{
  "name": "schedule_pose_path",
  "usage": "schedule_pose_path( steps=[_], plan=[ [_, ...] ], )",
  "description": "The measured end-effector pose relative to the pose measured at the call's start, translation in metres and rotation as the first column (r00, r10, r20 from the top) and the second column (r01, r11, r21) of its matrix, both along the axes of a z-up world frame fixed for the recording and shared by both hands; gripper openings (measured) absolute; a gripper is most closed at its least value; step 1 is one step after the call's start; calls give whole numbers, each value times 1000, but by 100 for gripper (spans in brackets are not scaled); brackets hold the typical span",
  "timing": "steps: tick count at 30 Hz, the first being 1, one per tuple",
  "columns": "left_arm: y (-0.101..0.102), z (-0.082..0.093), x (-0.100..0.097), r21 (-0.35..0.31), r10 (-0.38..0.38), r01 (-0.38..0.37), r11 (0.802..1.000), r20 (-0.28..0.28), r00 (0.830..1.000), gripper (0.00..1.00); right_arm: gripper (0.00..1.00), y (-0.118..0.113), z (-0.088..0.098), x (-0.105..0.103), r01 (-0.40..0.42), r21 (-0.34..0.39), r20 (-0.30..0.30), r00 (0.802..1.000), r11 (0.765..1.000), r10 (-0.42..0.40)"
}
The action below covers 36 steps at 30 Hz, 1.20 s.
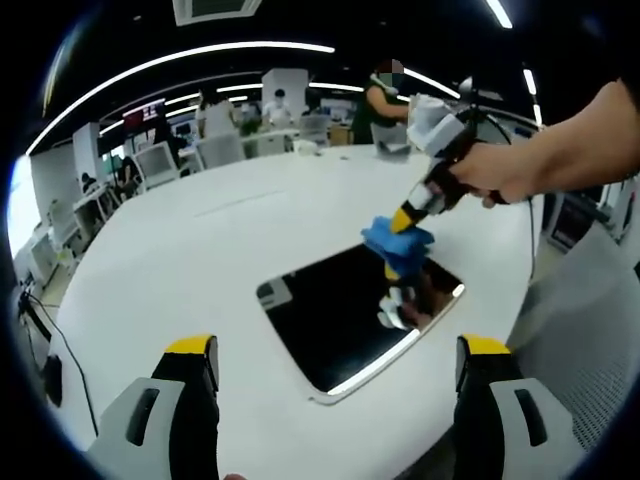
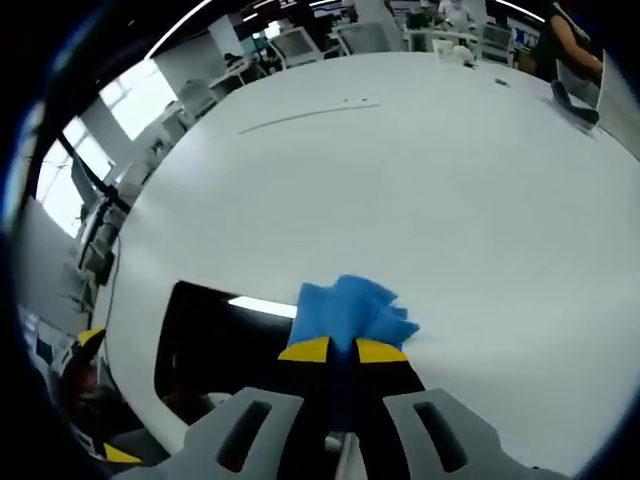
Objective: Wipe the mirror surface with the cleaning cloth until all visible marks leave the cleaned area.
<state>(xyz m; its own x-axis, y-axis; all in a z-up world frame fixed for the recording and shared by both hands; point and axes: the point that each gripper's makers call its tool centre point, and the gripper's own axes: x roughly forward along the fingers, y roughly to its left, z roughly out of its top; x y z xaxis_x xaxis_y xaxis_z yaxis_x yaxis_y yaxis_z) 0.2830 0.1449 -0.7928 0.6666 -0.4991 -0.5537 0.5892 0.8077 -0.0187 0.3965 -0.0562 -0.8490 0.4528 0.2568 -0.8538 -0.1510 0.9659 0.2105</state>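
Blue cloth: the cleaning cloth (image 2: 350, 312) is bunched between the yellow-tipped jaws of the right gripper (image 2: 342, 350), which are clenched on it; it presses down at the mirror's far edge, partly on the glass and partly on the table.
Mirror: the mirror (image 1: 340, 310) lies flat on the white table (image 1: 200, 250), a dark rectangle with a pale rim, near the table's closer edge; it reflects a ceiling light strip and the gripper above it.
Surroundings: desks, monitors and chairs (image 1: 215, 150) stand well beyond the table; people (image 1: 380, 100) are at its far side. A thin line runs across the tabletop far from the mirror. A dark cable (image 1: 60, 340) hangs off the table's left side.
In the way: nothing stands on the table near the mirror.
Right hand pose: in the left gripper view a person's hand (image 1: 500, 175) holds the right gripper tilted steeply down, forearm reaching in from the right.
Left gripper: the left gripper (image 1: 340, 365) hovers on the mirror's near side, jaws spread wide apart and holding nothing; its yellow tip shows low left in the right gripper view.
Edges and room: wide bare tabletop lies beyond and to the left of the mirror; the mirror's near corner sits close to the table edge.
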Motion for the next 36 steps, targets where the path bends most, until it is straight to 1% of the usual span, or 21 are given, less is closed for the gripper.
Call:
schedule_pose_path(
  steps=[4, 9, 12, 14, 16, 23, 26, 30, 36],
  plan=[
    [0, -2, 1, 2, -3, 3, 1000, 0, 1000, 99, 3, 2, -3, 1, -2, -8, -6, 1000, 1000, 2],
    [0, -2, 1, 0, -1, 1, 1000, -2, 1000, 99, 3, 6, -1, -2, 1, -11, -7, 1000, 1000, -1],
    [-1, -2, 1, 0, -4, 4, 1000, -3, 1000, 99, 3, 12, 0, -3, 1, -6, -10, 1000, 1000, -1],
    [-1, -2, 0, 1, -5, 5, 1000, -4, 1000, 99, 3, 16, 0, -3, 11, 10, -18, 1000, 1000, -10],
    [-1, -2, 0, 1, -5, 5, 1000, -3, 1000, 99, 2, 18, -2, 0, 10, 11, -20, 1000, 1000, -10],
    [-2, -1, 0, -4, -3, 3, 1000, -2, 1000, 99, 2, 35, -2, 0, -2, 20, -28, 1000, 1000, 2],
    [-2, -1, 0, -7, -2, 2, 1000, -2, 1000, 99, 2, 45, -2, 0, -3, 44, -33, 999, 999, 5],
    [-2, -1, 0, -10, -1, 1, 1000, -4, 1000, 99, 2, 53, -2, 0, -12, 43, -30, 999, 999, 13],
    [-3, -1, -1, -10, -4, 4, 1000, -5, 1000, 99, 2, 61, -5, 5, -15, 47, -43, 999, 999, 17]
  ],
)
